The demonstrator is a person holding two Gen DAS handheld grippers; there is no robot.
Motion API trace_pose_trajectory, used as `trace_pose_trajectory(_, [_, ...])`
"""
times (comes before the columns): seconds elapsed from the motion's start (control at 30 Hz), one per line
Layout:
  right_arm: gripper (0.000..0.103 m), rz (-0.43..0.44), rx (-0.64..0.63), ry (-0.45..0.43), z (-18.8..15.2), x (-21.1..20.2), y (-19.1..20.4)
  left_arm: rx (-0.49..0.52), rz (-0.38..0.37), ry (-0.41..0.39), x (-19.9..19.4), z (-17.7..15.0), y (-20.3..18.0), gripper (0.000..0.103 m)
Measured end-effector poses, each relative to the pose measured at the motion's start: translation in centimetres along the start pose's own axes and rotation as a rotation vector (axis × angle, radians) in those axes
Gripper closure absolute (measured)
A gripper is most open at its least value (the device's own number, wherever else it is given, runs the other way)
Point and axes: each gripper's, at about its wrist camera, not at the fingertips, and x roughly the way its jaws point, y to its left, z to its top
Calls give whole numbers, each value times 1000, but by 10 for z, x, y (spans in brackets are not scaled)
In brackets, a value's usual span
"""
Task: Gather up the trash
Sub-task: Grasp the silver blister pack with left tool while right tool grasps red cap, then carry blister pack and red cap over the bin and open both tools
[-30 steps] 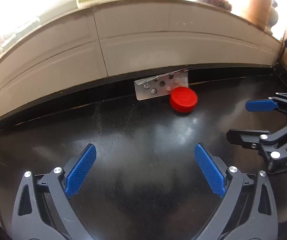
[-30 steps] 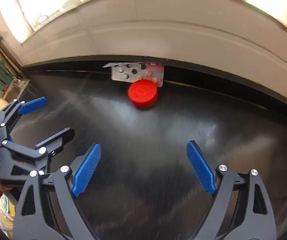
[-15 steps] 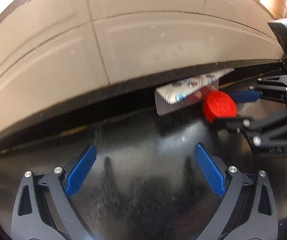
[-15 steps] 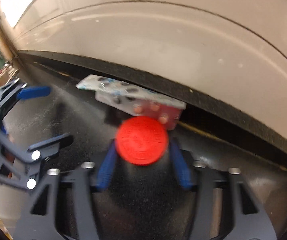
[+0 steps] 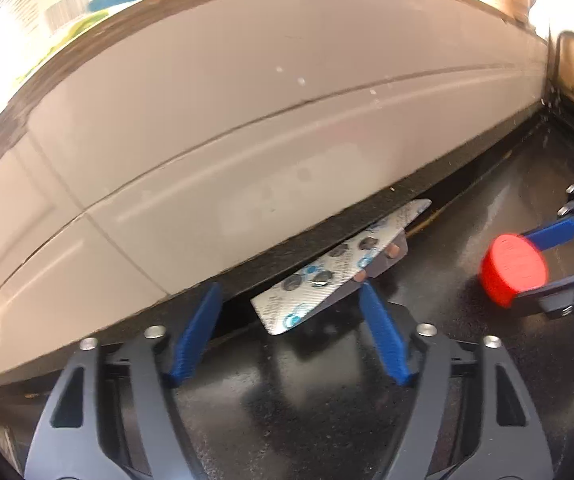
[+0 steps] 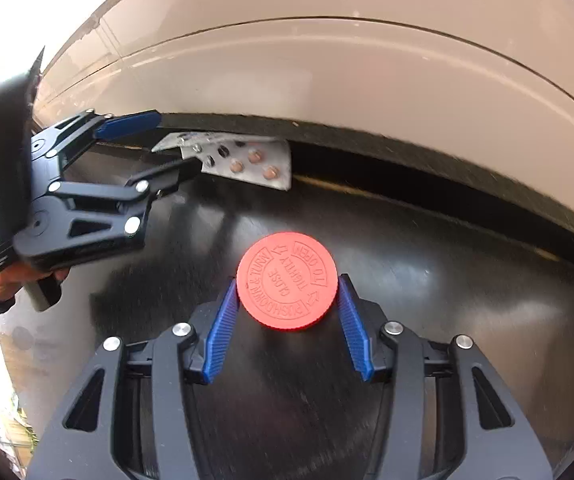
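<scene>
Right tongs (image 6: 285, 298) clamping red cap (image 6: 287, 280) face-up, left tongs (image 5: 289, 306) closing, unclenched, astride blister pack (image 5: 327, 276) lying along wall.

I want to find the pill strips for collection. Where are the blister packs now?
In the left wrist view, the blister packs lie at the back of the dark counter against the tiled wall, between the left tool's fingers.
</scene>
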Motion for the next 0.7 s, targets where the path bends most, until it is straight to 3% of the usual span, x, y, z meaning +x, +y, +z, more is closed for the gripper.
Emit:
trace_pose_trajectory(0.1, [54,0,26,3,-5,-8,-4,57,36,1,5,5,-10,48])
trace_pose_trajectory(0.23, [54,6,53,-14,-17,-29,-17,60,61,32,4,13,-14,82])
trace_pose_trajectory(0.3, [54,4,56,-24,-24,-40,-16,45,71,59,-1,14,-16,87])
trace_pose_trajectory(0.37, [54,3,62,-32,-30,-50,-17,36,81,89,-9,13,-22,99])
trace_pose_trajectory(0.53, [54,2,78,-41,-41,-72,-15,-46,66,144,-46,-3,-33,99])
trace_pose_trajectory(0.7, [54,-19,63,-51,-60,-102,-10,-221,51,197,-106,-35,-38,99])
